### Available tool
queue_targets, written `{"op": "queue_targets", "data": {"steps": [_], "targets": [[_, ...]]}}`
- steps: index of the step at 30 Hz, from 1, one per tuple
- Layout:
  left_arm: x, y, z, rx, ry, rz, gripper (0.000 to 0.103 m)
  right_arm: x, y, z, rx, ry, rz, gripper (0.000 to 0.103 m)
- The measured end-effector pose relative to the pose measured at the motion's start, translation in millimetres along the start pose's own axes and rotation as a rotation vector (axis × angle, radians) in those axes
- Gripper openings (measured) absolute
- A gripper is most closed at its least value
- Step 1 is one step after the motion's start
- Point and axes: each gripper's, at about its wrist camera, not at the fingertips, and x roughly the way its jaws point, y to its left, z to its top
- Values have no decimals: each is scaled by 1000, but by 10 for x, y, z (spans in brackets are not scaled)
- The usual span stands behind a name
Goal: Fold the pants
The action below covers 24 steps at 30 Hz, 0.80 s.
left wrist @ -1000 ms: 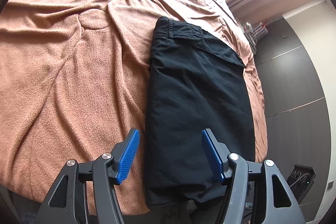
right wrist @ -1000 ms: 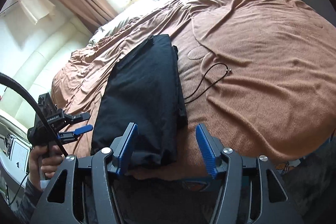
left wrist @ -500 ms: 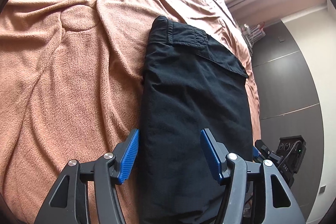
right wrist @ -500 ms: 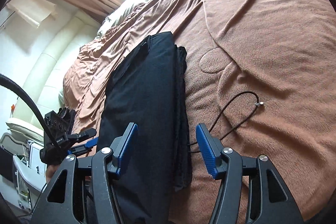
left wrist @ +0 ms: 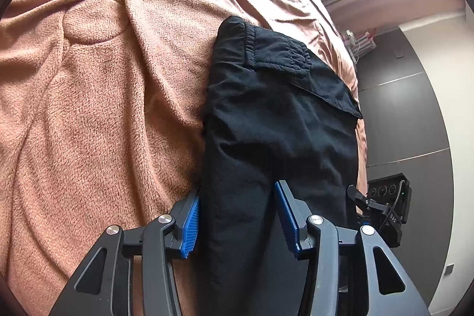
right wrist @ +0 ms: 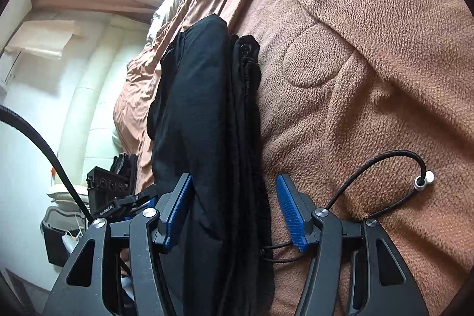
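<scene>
Black pants (left wrist: 275, 120) lie folded lengthwise into a long strip on the bed, along its side edge nearest the dark wardrobe wall.

Left wrist view only: the elastic waistband end (left wrist: 266, 49) at the far end of the strip, with a flap of fabric folded diagonally over it. Left gripper (left wrist: 237, 215) straddles the strip's inner long edge; jaws closing, fabric between them. The left blue pad sits against the cloth edge, while the right pad rests on top of the cloth without pinching it. Beyond the pants' far edge the right gripper's body shows against the wardrobe.

Right wrist view only: stacked layers along the strip's edge facing the open bed, and a black drawstring (right wrist: 382, 182) with a metal tip trailing loose on the blanket just beside that edge. Right gripper (right wrist: 234, 212) fingers stand apart, astride the layered edge; no pinch visible.

Surface: brown fleece blanket (left wrist: 89, 108), wrinkled, with a round stitched patch. Room: bright window, beige curtain, piled clothes at the bed's far end.
</scene>
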Motion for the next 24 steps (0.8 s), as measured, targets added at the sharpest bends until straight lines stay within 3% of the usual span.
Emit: {"op": "queue_targets", "data": {"steps": [2,4,6,9,11,12,15,24], "targets": [[12,-13,23,-2,0,0,46,22,-21,50,-4,5,13,56],[-3,-29,23,-2,-5,0,45,15,23,68,-35,10,8,42],[-31,-41,35,-5,-13,-17,41,-47,62,14,-62,1,-7,38],[-72,-52,51,-5,-23,-28,40,-104,70,17,-77,-4,29,36],[-72,-45,50,-7,-17,-19,40,-79,38,4,-95,12,-11,36],[-67,-42,45,-9,-14,-18,40,-59,14,2,-93,24,-38,37],[-62,-24,34,-11,-13,-10,40,-28,16,16,-65,58,-50,55],[-48,77,-79,-47,-21,-26,40,142,45,273,-57,103,-6,58]]}}
